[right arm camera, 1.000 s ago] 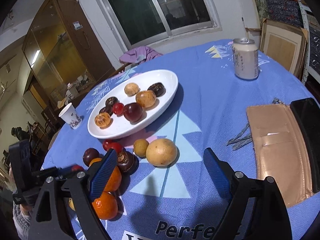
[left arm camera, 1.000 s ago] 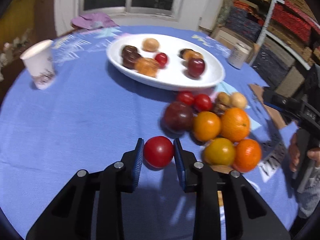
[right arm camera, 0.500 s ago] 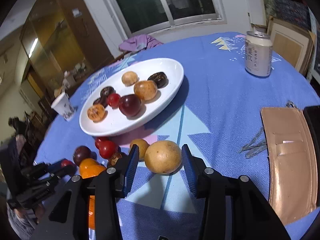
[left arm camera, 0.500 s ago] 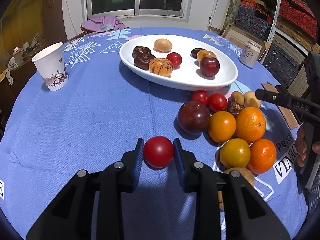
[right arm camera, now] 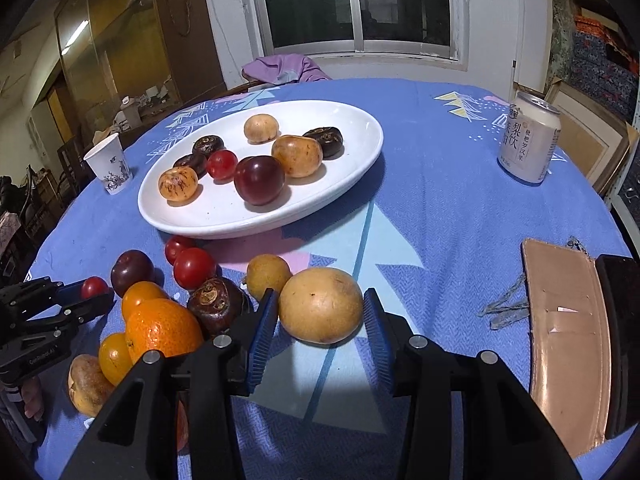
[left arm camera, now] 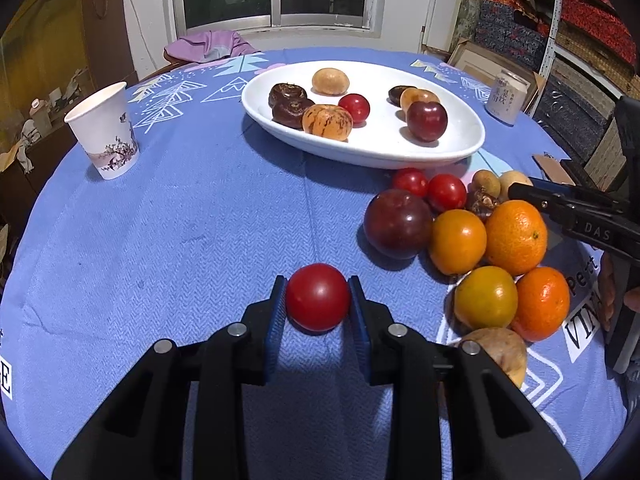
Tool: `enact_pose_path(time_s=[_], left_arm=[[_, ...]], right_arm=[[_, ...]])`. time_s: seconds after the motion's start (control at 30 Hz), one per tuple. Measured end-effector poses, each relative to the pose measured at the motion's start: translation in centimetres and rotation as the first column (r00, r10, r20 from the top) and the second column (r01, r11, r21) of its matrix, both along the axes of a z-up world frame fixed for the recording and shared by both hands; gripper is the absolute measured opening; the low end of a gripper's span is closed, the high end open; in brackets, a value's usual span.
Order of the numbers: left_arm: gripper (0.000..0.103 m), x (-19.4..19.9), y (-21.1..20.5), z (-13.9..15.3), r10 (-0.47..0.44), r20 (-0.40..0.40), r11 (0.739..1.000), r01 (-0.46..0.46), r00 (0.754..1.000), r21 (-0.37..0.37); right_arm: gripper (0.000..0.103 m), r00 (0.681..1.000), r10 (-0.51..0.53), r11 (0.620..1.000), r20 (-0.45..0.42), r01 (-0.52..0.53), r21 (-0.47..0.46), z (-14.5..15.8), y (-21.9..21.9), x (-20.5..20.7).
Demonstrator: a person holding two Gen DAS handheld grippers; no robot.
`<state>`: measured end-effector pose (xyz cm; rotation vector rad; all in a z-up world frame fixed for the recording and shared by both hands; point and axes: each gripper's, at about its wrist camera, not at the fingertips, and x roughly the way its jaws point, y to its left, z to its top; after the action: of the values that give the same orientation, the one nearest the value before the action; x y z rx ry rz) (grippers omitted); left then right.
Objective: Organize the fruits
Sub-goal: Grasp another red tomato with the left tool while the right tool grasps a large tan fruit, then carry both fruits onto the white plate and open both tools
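Observation:
My left gripper (left arm camera: 317, 283) is shut on a red tomato (left arm camera: 318, 300) that rests low over the blue tablecloth. In the right wrist view, my right gripper (right arm camera: 319, 294) is shut on a large tan round fruit (right arm camera: 320, 308), with both blue pads against its sides. A white oval plate (left arm camera: 360, 156) beyond them holds several fruits: dark plums, brown chestnut-like ones, a small tomato and tan ones. Loose fruit lies between the two grippers: a dark plum (left arm camera: 398, 224), oranges (left arm camera: 516, 236) and two small tomatoes (left arm camera: 428, 188).
A paper cup (left arm camera: 104, 132) stands at the far left. A drink can (right arm camera: 528, 144) stands at the far right. A tan wallet (right arm camera: 564, 340), a dark phone (right arm camera: 620, 340) and keys (right arm camera: 504, 312) lie right of my right gripper. A purple cloth (right arm camera: 284, 68) hangs at the table's far edge.
My right gripper went from wide open to closed around the tan fruit and moved slightly nearer to it. My left gripper kept its hold on the tomato.

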<state>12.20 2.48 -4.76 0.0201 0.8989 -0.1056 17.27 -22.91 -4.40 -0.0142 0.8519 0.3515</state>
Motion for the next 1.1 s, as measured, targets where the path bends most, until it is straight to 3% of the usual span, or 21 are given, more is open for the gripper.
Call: enact_pose_path(time_s=[0.7,0.9,1.1], left_arm=[[0.030,-0.5,0.6,1.0,0.008,0.044,0.998,-0.005,0.999,-0.060],[0.030,-0.6,0.1,2.1,0.000,0.085,0.998,0.006,0.996,-0.070],[0.030,1.8,0.2,5.4,0.014,0.128,0.995,-0.002,0.992,-0.098]], right_arm=[[0.044,1.000,0.000,1.000,0.025,-0.001,0.031,0.5,-0.7,-1.6],[0.044,0.994,-0.015,0.996,0.108,0.005,0.090,3.1,-1.4,-3.1],[0.044,0.989,-0.004,0.991,0.148,-0.017,0.134,6.6,-1.4,-2.0]])
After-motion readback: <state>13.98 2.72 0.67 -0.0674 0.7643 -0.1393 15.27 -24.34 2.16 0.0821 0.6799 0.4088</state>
